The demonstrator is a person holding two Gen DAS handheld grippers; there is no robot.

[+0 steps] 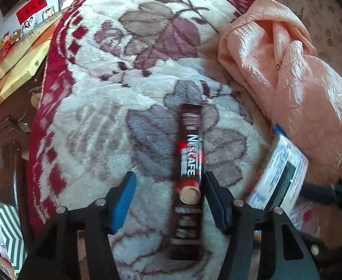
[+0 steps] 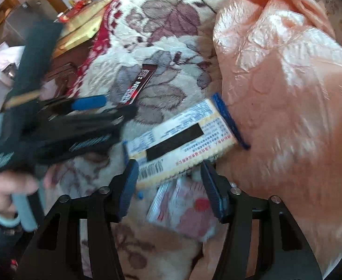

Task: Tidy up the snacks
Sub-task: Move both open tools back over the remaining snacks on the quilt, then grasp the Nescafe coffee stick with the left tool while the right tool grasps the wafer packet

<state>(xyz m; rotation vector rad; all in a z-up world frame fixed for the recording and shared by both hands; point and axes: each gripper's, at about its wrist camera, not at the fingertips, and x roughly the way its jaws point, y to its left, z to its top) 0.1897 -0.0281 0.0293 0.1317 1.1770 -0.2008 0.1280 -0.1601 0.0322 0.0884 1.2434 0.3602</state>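
Floral fleece blanket point(image 1: 96, 107) covered the surface. Lower centre, the left gripper point(image 1: 169, 182) stood wide, straddling the coffee stick point(image 1: 190, 154), apparently aligned for a lengthwise grasp. The right gripper point(image 2: 169, 172) gaped wide around the cracker packet point(image 2: 182, 137). Upper right, a pink plastic bag point(image 2: 287, 81) lay, likely the receptacle.

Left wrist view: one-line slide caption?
Open left tool straddles a Nescafe stick on the floral blanket, beside a pink bag.
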